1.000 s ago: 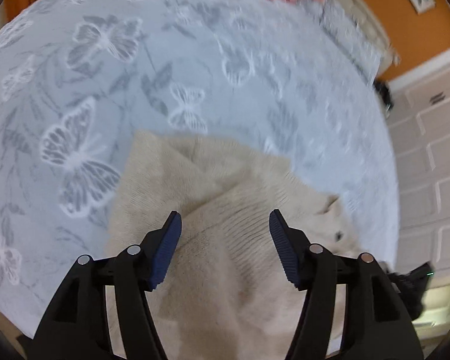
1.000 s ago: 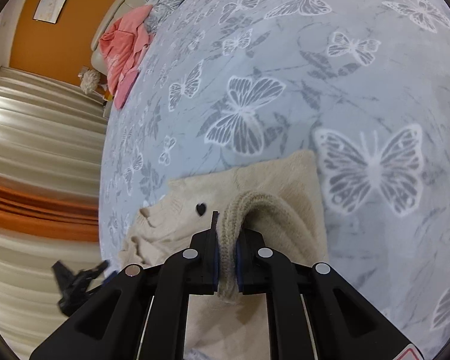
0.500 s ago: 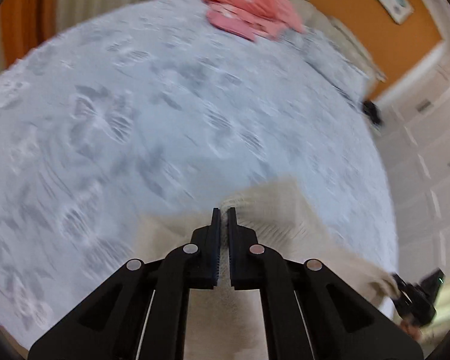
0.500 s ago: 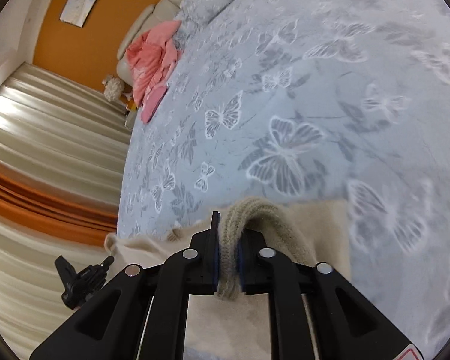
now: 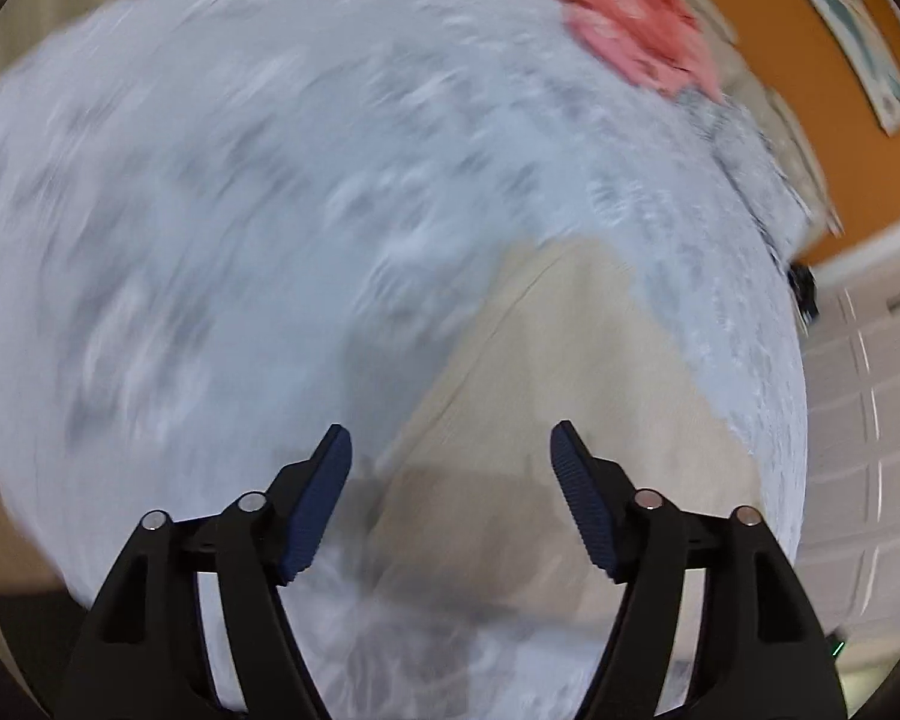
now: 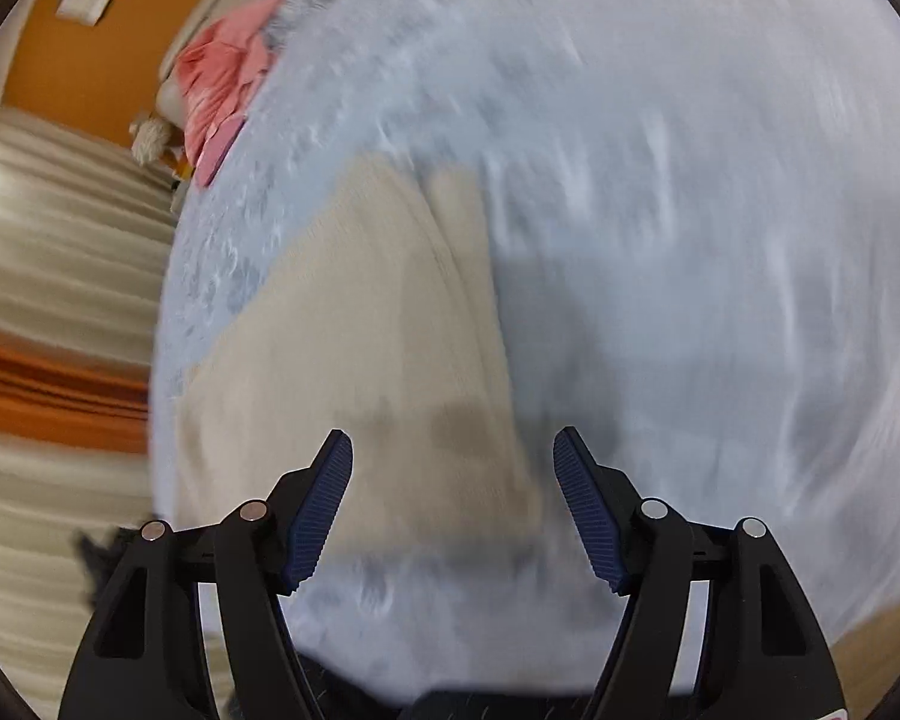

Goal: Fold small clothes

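Observation:
A small cream knitted garment (image 5: 570,396) lies folded flat on the blue-grey butterfly bedspread (image 5: 240,210). It also shows in the right wrist view (image 6: 354,348). My left gripper (image 5: 450,468) is open and empty above the garment's near left edge. My right gripper (image 6: 453,474) is open and empty above the garment's near right edge. Both views are blurred by motion.
A pink garment (image 5: 636,42) lies at the far end of the bed, also visible in the right wrist view (image 6: 222,84). An orange wall (image 5: 810,90) and white cupboards (image 5: 870,420) stand beyond the bed. Striped curtains (image 6: 48,300) hang beside it.
Both grippers have let go of the cream garment and opened. The garment now lies flat, and both grippers have pulled back from it.

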`<move>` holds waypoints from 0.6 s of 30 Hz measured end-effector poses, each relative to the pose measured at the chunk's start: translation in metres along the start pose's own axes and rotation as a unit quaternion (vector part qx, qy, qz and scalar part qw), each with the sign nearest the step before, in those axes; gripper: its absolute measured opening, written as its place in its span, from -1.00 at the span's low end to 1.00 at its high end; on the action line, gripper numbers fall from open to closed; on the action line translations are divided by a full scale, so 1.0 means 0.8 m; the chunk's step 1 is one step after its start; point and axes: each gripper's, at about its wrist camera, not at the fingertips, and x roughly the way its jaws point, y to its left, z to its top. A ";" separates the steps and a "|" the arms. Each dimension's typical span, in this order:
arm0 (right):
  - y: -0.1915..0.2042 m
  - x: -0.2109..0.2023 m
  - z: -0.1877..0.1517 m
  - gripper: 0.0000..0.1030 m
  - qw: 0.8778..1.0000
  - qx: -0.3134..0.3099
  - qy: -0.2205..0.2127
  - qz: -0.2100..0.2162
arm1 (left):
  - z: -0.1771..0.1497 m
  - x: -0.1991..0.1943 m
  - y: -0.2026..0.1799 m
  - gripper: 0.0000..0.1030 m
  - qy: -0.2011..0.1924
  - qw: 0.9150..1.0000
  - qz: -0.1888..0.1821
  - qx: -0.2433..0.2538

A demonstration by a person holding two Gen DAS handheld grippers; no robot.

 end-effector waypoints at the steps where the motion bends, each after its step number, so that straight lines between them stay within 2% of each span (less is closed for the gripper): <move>1: -0.009 0.007 -0.010 0.33 1.000 0.021 0.010 0.014 | -0.007 0.006 0.005 0.33 0.004 1.000 0.002 -0.019; 3: -0.017 0.028 -0.026 0.33 0.998 0.054 0.028 0.035 | -0.023 0.020 0.019 0.32 0.015 0.997 -0.005 -0.072; 4: -0.016 0.037 -0.030 0.33 0.997 0.061 0.030 0.038 | -0.029 0.026 0.020 0.30 0.009 0.995 -0.026 -0.093; 5: -0.015 0.048 -0.031 0.33 0.996 0.071 0.031 0.052 | -0.032 0.029 0.019 0.06 0.008 0.994 -0.039 -0.099; 6: -0.014 0.057 -0.031 0.17 0.993 0.088 0.031 0.069 | -0.034 0.036 0.015 -0.34 0.017 0.993 -0.042 -0.105; 7: -0.011 0.064 -0.031 -0.08 0.991 0.104 0.029 0.083 | -0.036 0.040 0.012 -0.47 0.023 0.993 -0.036 -0.111; 8: -0.007 0.067 -0.027 -0.72 0.987 0.122 0.024 0.102 | -0.037 0.038 0.010 -0.54 0.022 0.992 -0.031 -0.122; 10: 0.002 0.052 -0.021 -0.72 0.985 0.131 0.000 0.116 | -0.036 0.020 0.008 -0.60 0.012 0.991 -0.038 -0.129; 14: 0.034 -0.021 -0.020 -0.80 0.993 0.046 -0.043 0.098 | -0.041 -0.040 0.007 -0.66 0.013 0.993 -0.058 -0.107; 16: 0.019 -0.049 -0.029 -0.84 0.995 0.033 -0.043 0.082 | -0.055 -0.055 0.019 -0.66 0.027 0.993 -0.050 -0.104; 18: -0.009 -0.053 -0.042 -0.86 0.997 0.043 -0.033 0.054 | -0.071 -0.054 0.035 -0.66 0.041 0.993 -0.042 -0.104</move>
